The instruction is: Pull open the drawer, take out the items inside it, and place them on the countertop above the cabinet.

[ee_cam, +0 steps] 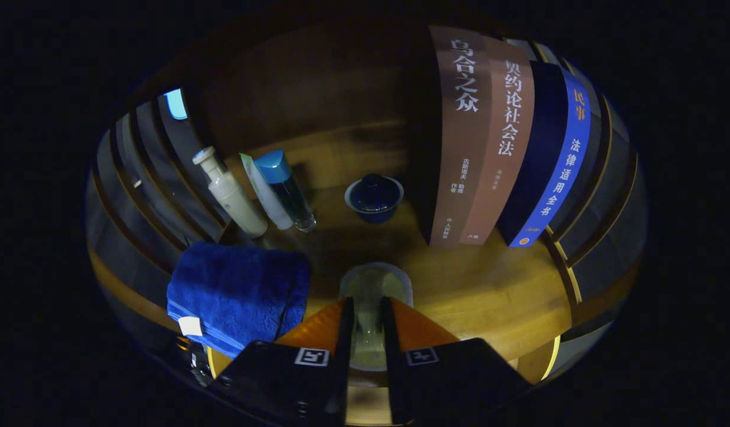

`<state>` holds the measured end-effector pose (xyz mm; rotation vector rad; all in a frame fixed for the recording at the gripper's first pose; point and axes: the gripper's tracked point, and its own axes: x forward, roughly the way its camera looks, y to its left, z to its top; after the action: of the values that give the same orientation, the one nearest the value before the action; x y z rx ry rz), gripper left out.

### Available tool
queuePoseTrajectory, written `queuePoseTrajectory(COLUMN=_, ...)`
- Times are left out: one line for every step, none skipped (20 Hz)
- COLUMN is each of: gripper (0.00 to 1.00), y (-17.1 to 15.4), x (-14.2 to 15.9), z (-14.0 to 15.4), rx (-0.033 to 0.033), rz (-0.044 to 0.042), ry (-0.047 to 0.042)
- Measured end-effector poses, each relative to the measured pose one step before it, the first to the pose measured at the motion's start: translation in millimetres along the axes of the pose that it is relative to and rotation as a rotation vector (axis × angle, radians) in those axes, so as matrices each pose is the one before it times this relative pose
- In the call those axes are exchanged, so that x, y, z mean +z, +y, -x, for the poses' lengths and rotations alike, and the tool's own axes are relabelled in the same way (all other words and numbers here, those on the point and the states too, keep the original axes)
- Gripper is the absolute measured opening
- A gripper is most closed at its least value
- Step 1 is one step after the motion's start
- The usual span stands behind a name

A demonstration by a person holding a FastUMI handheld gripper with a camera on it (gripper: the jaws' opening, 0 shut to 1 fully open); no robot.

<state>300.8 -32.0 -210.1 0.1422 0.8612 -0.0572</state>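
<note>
The jaws (367, 314) pinch a clear glass (373, 296) and hold it over the wooden worktop (489, 290). A folded blue towel (237, 293) lies near the worktop's left edge. Toward its back stand bottles (231, 196), a small lidded blue cup (373, 198) and books (489, 142).

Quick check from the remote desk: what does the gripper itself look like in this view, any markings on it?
The gripper has two narrow, flat fingers running forward side by side from a wide, dark, blocky body. Each half of the body carries a small square black-and-white marker tag near the base of its finger. Angled wedge-shaped panels flank the fingers. No cables can be seen.
</note>
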Motion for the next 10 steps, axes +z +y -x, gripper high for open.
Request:
queuePoseTrajectory(gripper=0.49, y=0.04, x=-1.02, z=-2.12, rx=0.00674, rz=-0.009, ry=-0.00171)
queuePoseTrajectory(gripper=0.66, y=-1.18, x=-0.72, z=-0.28, rx=-0.00199, rz=-0.00788, ry=0.00217)
queuePoseTrajectory(gripper=0.83, y=-1.1, x=-1.39, z=0.15, rx=0.0013, rz=-0.00503, ry=0.00222)
queuePoseTrajectory(gripper=1.0, y=-1.43, x=0.03, z=3.46, rx=-0.0056, rz=-0.00267, ry=-0.00347)
queuePoseTrajectory(gripper=0.99, y=-0.21, x=1.85, z=6.72, rx=0.00148, rz=0.00087, ry=-0.01264)
queuePoseTrajectory(gripper=0.99, y=2.08, x=1.08, z=3.89, rx=0.00679, rz=0.00016, ry=-0.01516)
queuePoseTrajectory(gripper=1.0, y=0.35, x=0.24, z=6.03, rx=0.00051, rz=0.00259, ry=-0.01353)
queuePoseTrajectory(gripper=0.99, y=0.8, x=-1.27, z=7.06, rx=-0.00112, rz=0.00271, ry=-0.01272)
queuePoseTrajectory(gripper=0.99, y=1.8, x=-2.62, z=7.63, rx=0.00334, rz=0.00434, ry=-0.0114)
queuePoseTrajectory(gripper=0.99, y=2.58, x=-3.39, z=9.7, rx=0.0024, rz=0.00445, ry=-0.01883)
